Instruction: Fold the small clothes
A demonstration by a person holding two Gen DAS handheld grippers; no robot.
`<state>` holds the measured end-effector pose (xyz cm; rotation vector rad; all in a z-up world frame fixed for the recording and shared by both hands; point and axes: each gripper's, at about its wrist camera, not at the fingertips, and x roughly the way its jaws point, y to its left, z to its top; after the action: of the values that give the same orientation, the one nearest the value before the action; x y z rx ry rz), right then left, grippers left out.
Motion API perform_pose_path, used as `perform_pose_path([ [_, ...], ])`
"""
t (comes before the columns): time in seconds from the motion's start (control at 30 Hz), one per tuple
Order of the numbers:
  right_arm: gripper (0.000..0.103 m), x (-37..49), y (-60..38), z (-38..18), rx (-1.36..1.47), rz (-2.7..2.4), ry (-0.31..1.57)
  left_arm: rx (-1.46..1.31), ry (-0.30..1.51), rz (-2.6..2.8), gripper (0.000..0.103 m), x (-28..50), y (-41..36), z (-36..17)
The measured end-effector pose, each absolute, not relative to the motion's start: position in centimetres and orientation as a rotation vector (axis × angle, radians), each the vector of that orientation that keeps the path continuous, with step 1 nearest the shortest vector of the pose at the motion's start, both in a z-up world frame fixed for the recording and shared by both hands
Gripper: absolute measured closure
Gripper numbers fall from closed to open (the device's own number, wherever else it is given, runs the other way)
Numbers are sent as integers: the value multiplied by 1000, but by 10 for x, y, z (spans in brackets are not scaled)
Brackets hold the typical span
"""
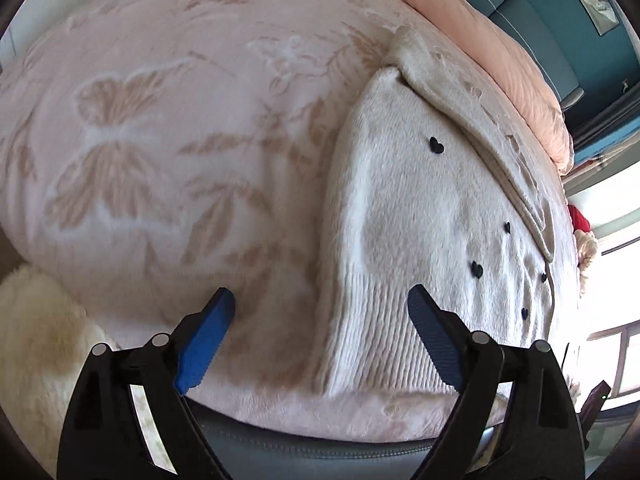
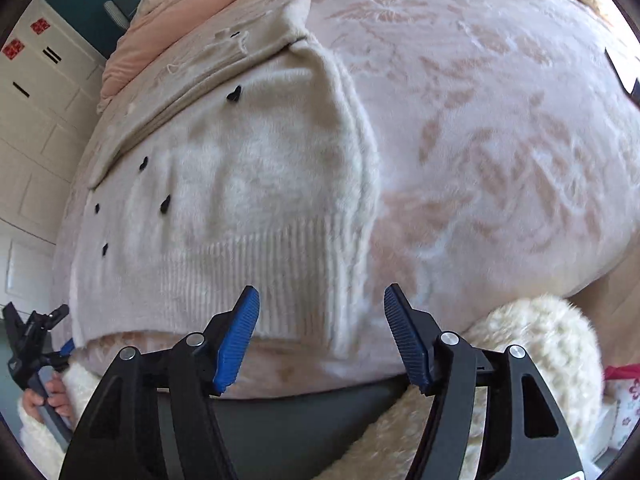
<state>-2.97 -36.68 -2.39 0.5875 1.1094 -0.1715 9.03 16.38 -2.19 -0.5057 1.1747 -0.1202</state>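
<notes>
A small cream fluffy sweater [image 1: 424, 216] with black heart marks lies flat on the pink patterned blanket [image 1: 160, 128], its ribbed hem toward me and one sleeve folded across its far side. My left gripper [image 1: 322, 300] is open and empty, hovering over the sweater's near left hem corner. In the right wrist view the sweater [image 2: 248, 184] lies left of centre with its right side folded in. My right gripper [image 2: 322, 300] is open and empty above the hem's right corner. The left gripper [image 2: 44, 344] shows at that view's lower left.
A peach duvet [image 1: 512, 40] is bunched along the far side of the bed. The bed's dark padded edge [image 2: 304, 404] runs just under the grippers. White cupboards [image 2: 36, 128] stand to the left, a window [image 1: 616, 216] to the right. Fluffy cream sleeves [image 2: 540, 344] show beside the grippers.
</notes>
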Motion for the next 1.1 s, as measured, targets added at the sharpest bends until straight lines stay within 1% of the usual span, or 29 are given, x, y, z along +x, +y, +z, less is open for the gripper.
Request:
perform_pose_path([
  [0.07, 37, -29, -356, -32, 641, -135, 1098, -518, 1151, -134, 10, 84, 157, -24],
  [0.17, 28, -21, -348, -35, 659, -138, 1059, -494, 1141, -136, 8, 90, 141, -24],
  [0.23, 28, -16, -346, -34, 680, -145, 1034, -495, 1151, -136, 8, 95, 134, -23],
  [0.27, 29, -14, -347, -33, 691, -145, 1024, -502, 1148, -150, 16, 97, 131, -21],
  [0.3, 39, -12, -347, -32, 690, -140, 1015, -510, 1150, -167, 36, 99, 129, -21],
  [0.33, 47, -8, -348, -30, 685, -129, 1019, -522, 1168, -183, 48, 102, 127, -21],
  [0.37, 67, -5, -348, -29, 682, -118, 1030, -547, 1192, -199, 68, 105, 127, -23],
  [0.4, 90, -1, -351, -28, 693, -103, 1039, -582, 1218, -199, 85, 106, 129, -25],
  [0.43, 89, -1, -353, -26, 718, -87, 1039, -614, 1232, -193, 94, 106, 132, -26],
  [0.5, 91, -2, -357, -10, 729, -66, 995, -648, 1224, -191, 95, 103, 138, -19],
  [0.6, 92, -11, -360, 20, 726, -18, 941, -640, 1178, -225, 96, 94, 144, 7],
  [0.73, 93, -22, -363, 49, 659, 19, 956, -615, 1154, -277, 97, 77, 151, 36],
  [0.93, 94, -60, -362, 57, 471, 67, 1126, -528, 1213, -334, 97, 30, 151, 53],
  [1.1, 94, -126, -340, 38, 372, 145, 1332, -433, 1332, -348, 97, -34, 155, 47],
])
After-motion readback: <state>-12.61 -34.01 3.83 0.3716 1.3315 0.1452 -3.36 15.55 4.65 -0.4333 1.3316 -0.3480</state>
